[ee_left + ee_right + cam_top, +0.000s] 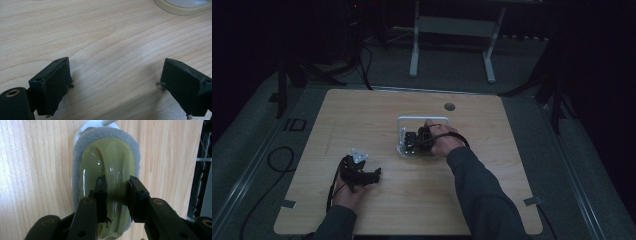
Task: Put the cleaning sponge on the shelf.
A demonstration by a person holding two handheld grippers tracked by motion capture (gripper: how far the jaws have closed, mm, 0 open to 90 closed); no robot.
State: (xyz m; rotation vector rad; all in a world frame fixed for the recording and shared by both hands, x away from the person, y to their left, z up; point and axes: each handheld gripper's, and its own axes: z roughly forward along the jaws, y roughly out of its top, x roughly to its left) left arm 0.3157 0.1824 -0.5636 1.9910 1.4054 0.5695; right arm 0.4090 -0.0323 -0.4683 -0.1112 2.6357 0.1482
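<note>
One yellow-green translucent handle (110,170) on a grey sponge pad (82,152) near the wooden table (362,120) centre, right gripper (117,192) clamped across its ridge, white tray rim (422,119) around it, left gripper (115,85) jaws wide apart over bare wood, well apart.

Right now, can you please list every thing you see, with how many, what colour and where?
Table: one, light wood, centre of the room.
Tray: one, white, middle of the table.
Scrubber: one, grey pad with a pale yellow-green handle, at the tray.
Frame: one, white legs, on the floor beyond the table.
Left gripper: one, black, jaws open over bare wood.
Right gripper: one, black, jaws closed on the scrubber handle.
</note>
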